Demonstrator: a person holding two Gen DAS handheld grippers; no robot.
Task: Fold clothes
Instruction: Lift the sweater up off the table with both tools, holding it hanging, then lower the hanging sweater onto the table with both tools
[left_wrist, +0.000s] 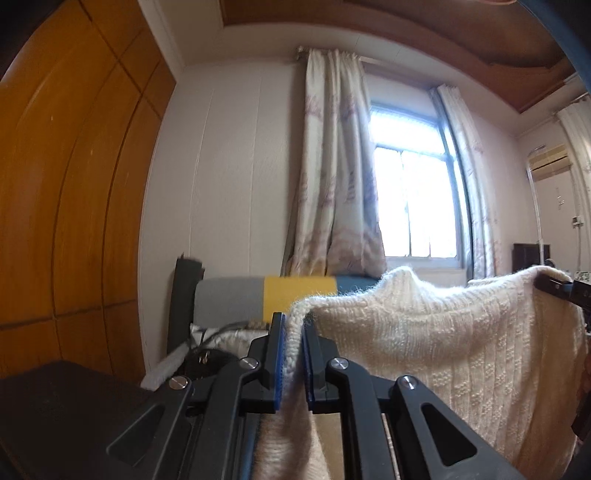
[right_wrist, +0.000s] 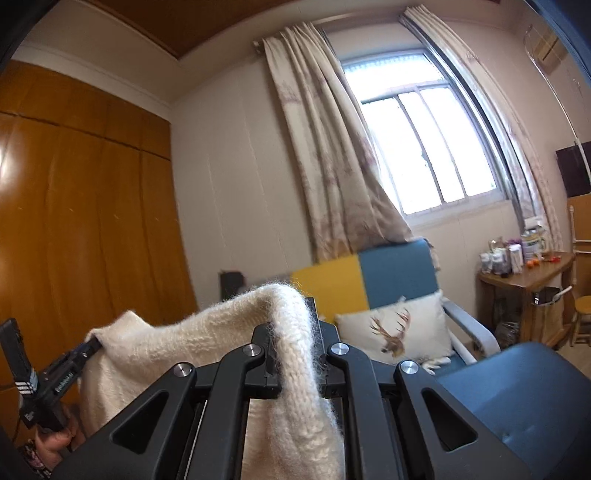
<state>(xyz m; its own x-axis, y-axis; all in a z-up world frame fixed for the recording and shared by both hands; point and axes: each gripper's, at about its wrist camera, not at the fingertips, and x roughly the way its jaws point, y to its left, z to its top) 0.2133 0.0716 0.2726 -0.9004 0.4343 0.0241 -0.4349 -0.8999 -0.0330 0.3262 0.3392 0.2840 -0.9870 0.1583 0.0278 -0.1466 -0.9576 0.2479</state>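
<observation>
A cream knitted sweater (left_wrist: 443, 354) hangs stretched in the air between my two grippers. My left gripper (left_wrist: 293, 332) is shut on one top corner of it, with the knit pinched between the blue pads. The right gripper (left_wrist: 554, 286) shows at the far right of the left wrist view, gripping the other top corner. In the right wrist view my right gripper (right_wrist: 295, 339) is shut on a thick fold of the sweater (right_wrist: 177, 347), which drapes over its jaws. The left gripper (right_wrist: 85, 347) is at the lower left there, held by a hand (right_wrist: 55, 443) and clamped on the sweater's far corner.
A wooden wardrobe (left_wrist: 66, 206) fills the left. Ahead stand a curtained window (left_wrist: 410, 184) and a grey, yellow and blue headboard (left_wrist: 295, 295). A deer-print pillow (right_wrist: 399, 332) lies on a chair, a blue seat (right_wrist: 517, 398) is near, and a cluttered wooden desk (right_wrist: 524, 273) stands right.
</observation>
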